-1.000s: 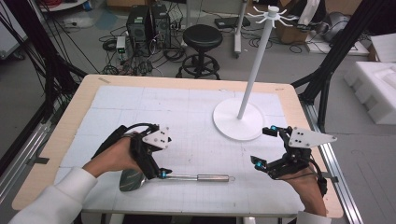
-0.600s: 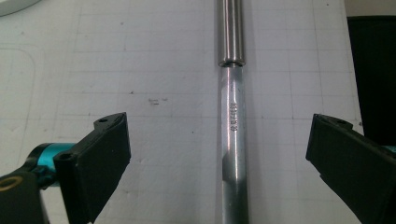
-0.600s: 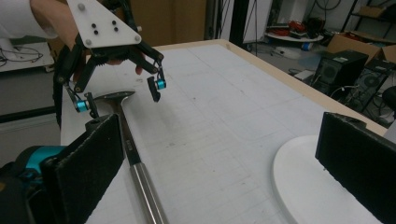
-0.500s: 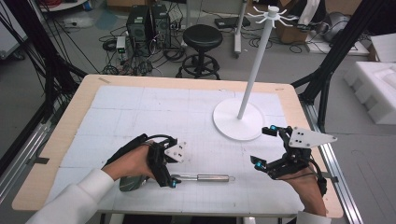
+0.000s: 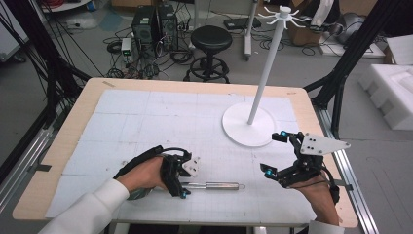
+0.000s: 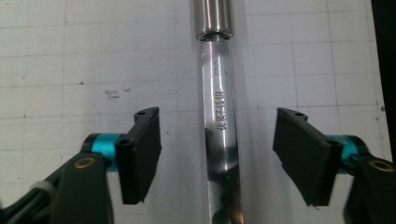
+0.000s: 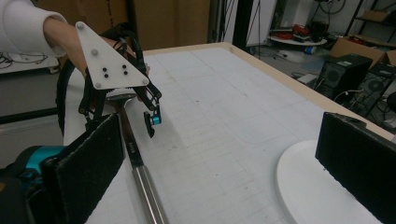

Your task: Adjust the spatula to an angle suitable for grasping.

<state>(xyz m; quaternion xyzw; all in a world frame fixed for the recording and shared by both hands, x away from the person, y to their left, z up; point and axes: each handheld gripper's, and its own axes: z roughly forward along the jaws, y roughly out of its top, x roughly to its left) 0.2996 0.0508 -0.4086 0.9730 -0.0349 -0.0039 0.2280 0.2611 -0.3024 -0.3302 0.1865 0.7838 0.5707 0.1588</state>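
Left gripper (image 6: 217, 156) fingers spread wide, straddling the thin shaft of a steel ladle (image 6: 219, 121) lying flat on the surface (image 5: 146, 122), no contact; right gripper (image 5: 275, 154) fingers also wide apart, empty, near the white stand base (image 5: 238, 127).

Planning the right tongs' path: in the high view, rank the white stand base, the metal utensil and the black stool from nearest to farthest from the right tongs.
1. White stand base, just ahead of the right tongs.
2. Metal utensil, to their left, near the table's front edge.
3. Black stool, on the floor beyond the table's far edge.
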